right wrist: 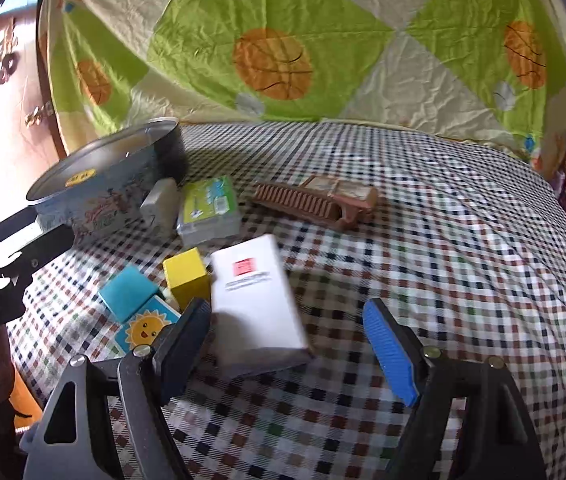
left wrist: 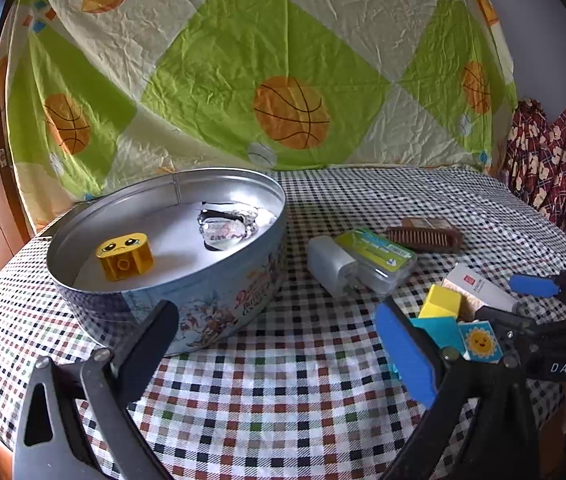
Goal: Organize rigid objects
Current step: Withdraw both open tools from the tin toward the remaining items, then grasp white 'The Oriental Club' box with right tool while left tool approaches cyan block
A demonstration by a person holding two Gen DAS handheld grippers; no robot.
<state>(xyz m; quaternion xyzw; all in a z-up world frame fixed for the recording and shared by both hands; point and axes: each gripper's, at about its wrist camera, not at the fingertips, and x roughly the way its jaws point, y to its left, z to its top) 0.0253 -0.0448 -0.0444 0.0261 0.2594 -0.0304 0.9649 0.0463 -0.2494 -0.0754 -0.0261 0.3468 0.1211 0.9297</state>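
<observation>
A: Status on the tongs?

B: Left tongs [left wrist: 279,344] spread wide, nothing between them, hovering over the checked worktop [left wrist: 303,392] just in front of the round tin [left wrist: 211,304]. Right tongs [right wrist: 287,344] also wide, gripping nothing; the white box [right wrist: 257,304] lies on the cloth with its near end in the gap between them, close against the dark pad. Contact with that pad: can't tell, frame is blurred.

A: What's in the tin?

B: Yellow sad-face brick [left wrist: 125,256] on the tin floor, left side. A clear glassy item [left wrist: 227,230] at the back right of the tin; can't identify it further.

A: And outside the tin?

B: All to the tin's right. Nearest: white charger plug [left wrist: 331,262], touching the green-labelled clear case [left wrist: 377,258]. Beyond those, farther from the tin, a brown comb [right wrist: 315,198]. Nearer the cameras, right of the tin: yellow block [right wrist: 187,280], teal block [right wrist: 129,294] and sun-face tile [right wrist: 145,328], clustered together just beside the white box.

A: Backdrop?

B: Basketball-print sheet [left wrist: 243,60] hanging behind the tin.
</observation>
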